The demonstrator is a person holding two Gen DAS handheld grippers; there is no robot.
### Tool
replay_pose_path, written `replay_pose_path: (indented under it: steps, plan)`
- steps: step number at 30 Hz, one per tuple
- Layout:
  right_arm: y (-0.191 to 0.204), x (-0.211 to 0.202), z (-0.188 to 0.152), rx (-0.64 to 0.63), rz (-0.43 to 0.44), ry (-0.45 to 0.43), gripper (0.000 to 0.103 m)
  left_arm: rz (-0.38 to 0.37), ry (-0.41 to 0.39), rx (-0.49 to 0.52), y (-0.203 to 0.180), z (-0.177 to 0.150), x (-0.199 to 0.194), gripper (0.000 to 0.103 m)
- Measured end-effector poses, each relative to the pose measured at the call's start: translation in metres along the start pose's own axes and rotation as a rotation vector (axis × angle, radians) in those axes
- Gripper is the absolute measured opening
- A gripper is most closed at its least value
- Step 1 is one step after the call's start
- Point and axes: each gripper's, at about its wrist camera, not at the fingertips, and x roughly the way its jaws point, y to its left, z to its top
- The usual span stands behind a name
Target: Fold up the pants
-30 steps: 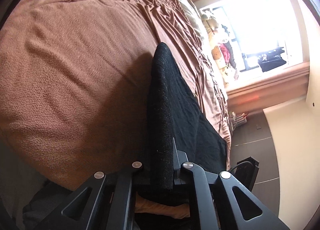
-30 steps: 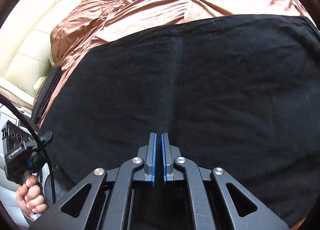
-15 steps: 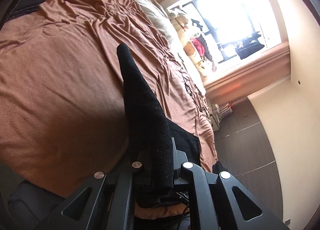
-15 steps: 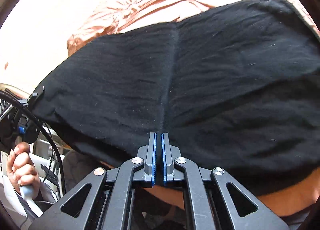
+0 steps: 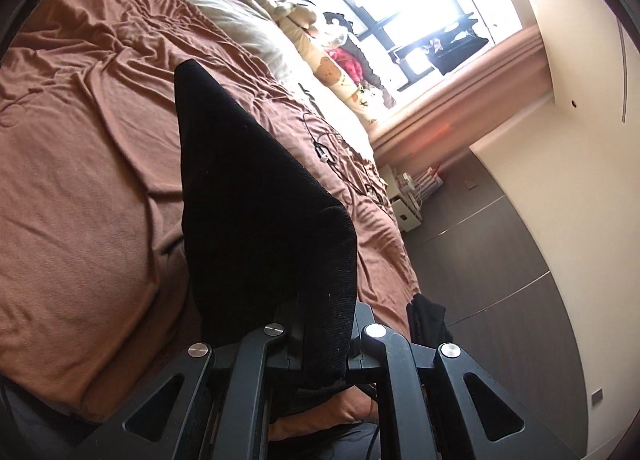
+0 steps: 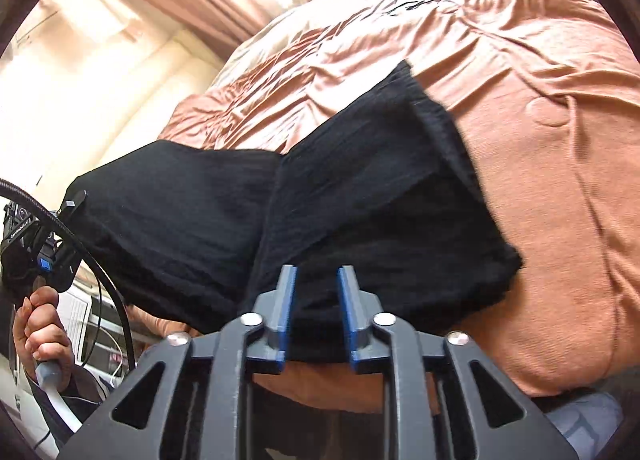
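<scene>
Soft black knit pants (image 6: 360,196) draped over a rumpled brown bedspread (image 6: 560,140)

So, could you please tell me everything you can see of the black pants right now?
The black pants are soft knit fabric, matte and lightly ribbed, doubled over with a seam line running down the middle. They lie across the near edge of the brown bedspread. The left claw is shut on one lifted part of the cloth. The right claw has just been opening, and the cloth lies between its blue pads unpressed.
</scene>
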Motion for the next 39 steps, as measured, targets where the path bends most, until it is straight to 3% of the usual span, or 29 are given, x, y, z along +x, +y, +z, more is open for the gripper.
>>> replay_pose_path:
  steps: [6,12,19,27,32,39]
  plan:
    - [-0.032,-0.024,-0.016,0.035,0.026,-0.074,0.035,0.007,0.032,0.045,-0.026,-0.009,0.027,0.010]
    - [-0.056,-0.018,-0.029,0.033,0.067,-0.080,0.035,0.022,0.069,0.076,-0.044,-0.015,0.056,0.010]
    - [-0.083,-0.023,-0.032,0.128,0.077,-0.117,0.035,0.027,0.140,0.118,-0.065,-0.030,0.097,0.010]
    - [-0.115,-0.033,-0.039,0.245,0.153,-0.109,0.035,0.017,0.267,0.147,-0.080,-0.064,0.169,0.010]
    - [-0.127,-0.037,-0.042,0.287,0.215,-0.104,0.035,0.043,0.382,0.119,-0.068,-0.091,0.217,0.010]
    - [-0.140,-0.039,-0.045,0.315,0.243,-0.117,0.035,0.077,0.387,0.158,-0.078,-0.105,0.221,0.010]
